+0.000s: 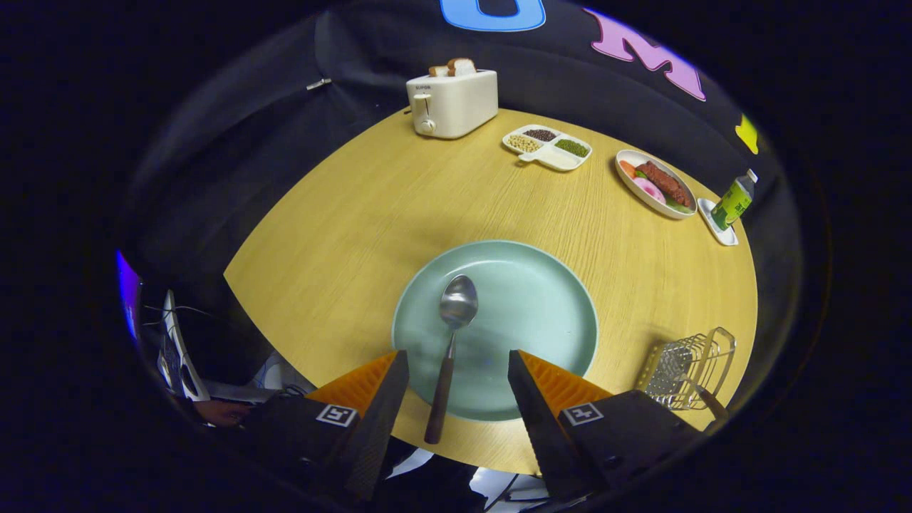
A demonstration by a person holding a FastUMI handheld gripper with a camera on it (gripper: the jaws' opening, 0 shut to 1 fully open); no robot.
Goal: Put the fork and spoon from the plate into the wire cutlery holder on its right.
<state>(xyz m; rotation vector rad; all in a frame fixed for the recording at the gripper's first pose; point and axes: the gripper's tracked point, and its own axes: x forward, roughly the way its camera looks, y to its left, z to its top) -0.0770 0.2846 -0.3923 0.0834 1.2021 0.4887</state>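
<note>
The right finger [548, 399] covers the near corner of the holder [687, 367]; a dark handle pokes from the holder there, its head lost among the wires, so fork or not cannot be told. The plate [541, 285] has its near rim partly behind both fingers. The gripper [456, 367] stands open around the spoon [450, 342], clear of it. The bottle [734, 199] label is too small to make out. A hand [221, 412] below the tabletop [342, 235] is half hidden.

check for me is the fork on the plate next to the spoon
No, the spoon lies alone on the plate, between the open gripper's fingers.
</note>
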